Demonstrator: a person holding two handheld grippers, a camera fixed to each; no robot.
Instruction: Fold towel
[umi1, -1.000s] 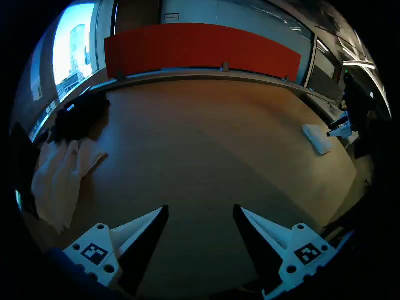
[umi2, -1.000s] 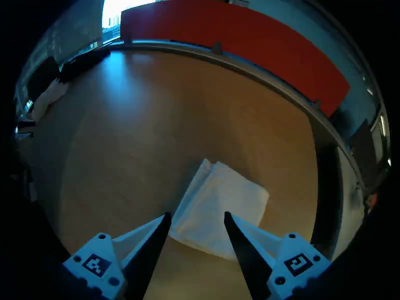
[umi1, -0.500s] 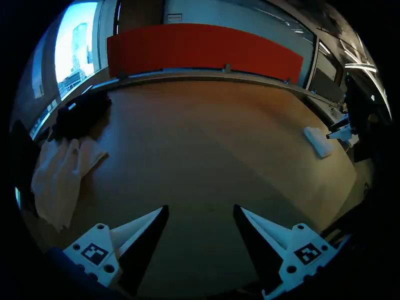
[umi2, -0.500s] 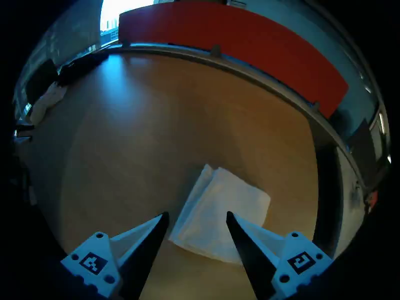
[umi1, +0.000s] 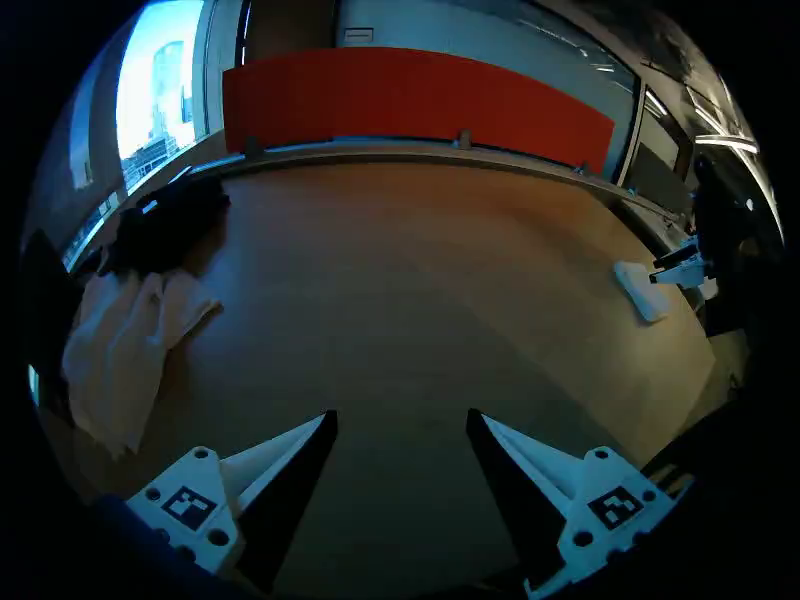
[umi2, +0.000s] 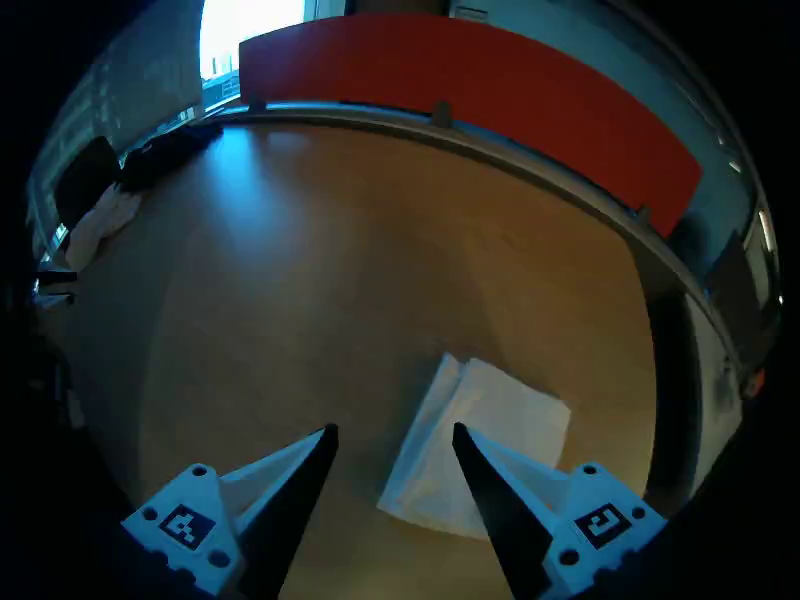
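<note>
Our left gripper (umi1: 400, 450) has its jaws spread wide with nothing between them, and the gap looks onto bare wooden table (umi1: 400, 300). Our right gripper (umi2: 393, 465) is spread about as wide and grips nothing either. The towel (umi2: 480, 440) lies flat on the table just ahead of it, folded into a neat pale rectangle with its layered edge to the left. In the right gripper view the towel's near corner sits in the gap between the fingers, and the right finger covers part of its near edge. We cannot tell whether that finger touches the cloth.

In the left gripper view the same towel (umi1: 640, 290) lies far off near the table's right edge, with the right gripper just beside it. At the table's left side a heap (umi1: 125, 350) of loose pale cloth drapes over the edge, well apart from the towel. Just behind it sits a dark bundle (umi1: 165, 225). A red screen (umi1: 420, 100) runs along the table's far edge, and a bright window (umi1: 155, 110) stands to its left.
</note>
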